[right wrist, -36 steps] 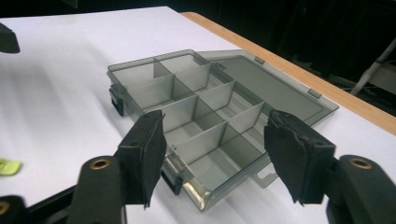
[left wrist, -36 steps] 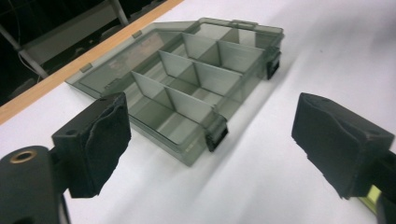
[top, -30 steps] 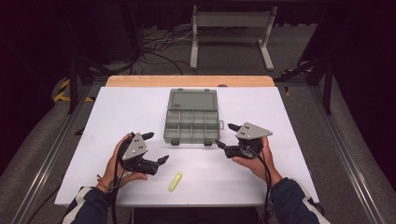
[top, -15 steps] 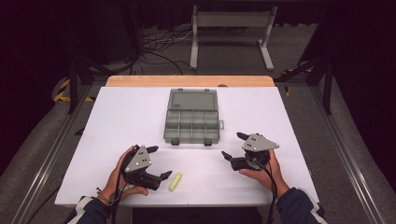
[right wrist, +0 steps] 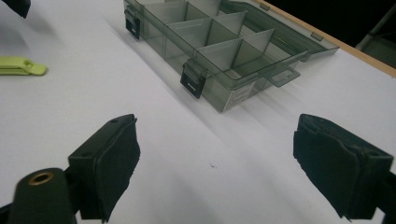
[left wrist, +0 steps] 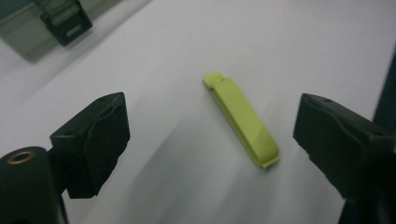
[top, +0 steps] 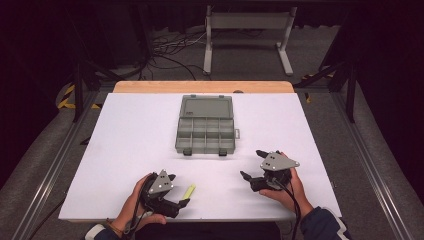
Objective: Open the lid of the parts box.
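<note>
- Left gripper [top: 181, 190]: matte black blocky fingers [left wrist: 95, 140] spread wide, having just narrowed slightly, with nothing clamped; they hover low at the near edge of the smooth white surface [top: 135, 135].
- Clip [left wrist: 242, 117]: a slim, flat, lime-green plastic bar with a rounded tip, lying flat on the surface between the left fingers, touching neither.
- Organiser box [top: 206, 134]: translucent grey plastic, rectangular, lid folded back, thin dividers forming compartments, dark latches in front; sits mid-surface, well apart from the clip.
- Right gripper [top: 251, 165]: rubbery black fingers [right wrist: 109, 163] spread wide, gripping nothing.
</note>
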The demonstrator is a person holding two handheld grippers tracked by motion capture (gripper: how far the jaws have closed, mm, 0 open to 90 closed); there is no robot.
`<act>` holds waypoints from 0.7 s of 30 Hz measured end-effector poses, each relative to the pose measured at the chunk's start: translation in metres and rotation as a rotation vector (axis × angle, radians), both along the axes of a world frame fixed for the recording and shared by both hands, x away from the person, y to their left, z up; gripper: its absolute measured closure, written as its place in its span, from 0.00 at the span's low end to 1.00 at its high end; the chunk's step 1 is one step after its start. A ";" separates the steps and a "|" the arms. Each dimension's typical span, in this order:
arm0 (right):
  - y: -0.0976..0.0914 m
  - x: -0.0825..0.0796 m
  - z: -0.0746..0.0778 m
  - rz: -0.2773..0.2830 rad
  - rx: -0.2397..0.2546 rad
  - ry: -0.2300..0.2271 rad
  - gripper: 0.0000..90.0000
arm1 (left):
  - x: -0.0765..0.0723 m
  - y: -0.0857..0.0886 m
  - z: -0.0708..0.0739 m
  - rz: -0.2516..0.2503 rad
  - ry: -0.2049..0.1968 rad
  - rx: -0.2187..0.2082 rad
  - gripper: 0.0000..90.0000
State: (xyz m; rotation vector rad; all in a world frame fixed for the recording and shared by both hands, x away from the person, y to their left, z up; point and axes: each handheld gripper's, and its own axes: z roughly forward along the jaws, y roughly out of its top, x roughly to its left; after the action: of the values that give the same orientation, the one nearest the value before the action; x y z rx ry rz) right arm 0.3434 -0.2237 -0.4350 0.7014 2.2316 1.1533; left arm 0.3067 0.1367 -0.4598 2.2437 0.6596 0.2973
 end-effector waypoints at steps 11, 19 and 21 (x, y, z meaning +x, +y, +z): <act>0.011 0.007 -0.005 0.021 -0.020 -0.001 0.16 | -0.004 -0.015 -0.007 0.063 0.047 0.030 0.28; 0.007 0.011 -0.004 -0.002 -0.008 -0.002 0.17 | -0.002 -0.017 -0.006 0.099 0.050 0.013 0.50; 0.007 0.011 -0.005 -0.003 -0.009 -0.001 0.17 | -0.001 -0.017 -0.005 0.099 0.050 0.017 0.51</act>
State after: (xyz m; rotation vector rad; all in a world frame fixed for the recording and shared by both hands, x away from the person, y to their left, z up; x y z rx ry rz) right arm 0.3542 -0.2165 -0.4397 0.6998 2.2329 1.1418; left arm 0.3054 0.1200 -0.4649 2.2450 0.7989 0.2971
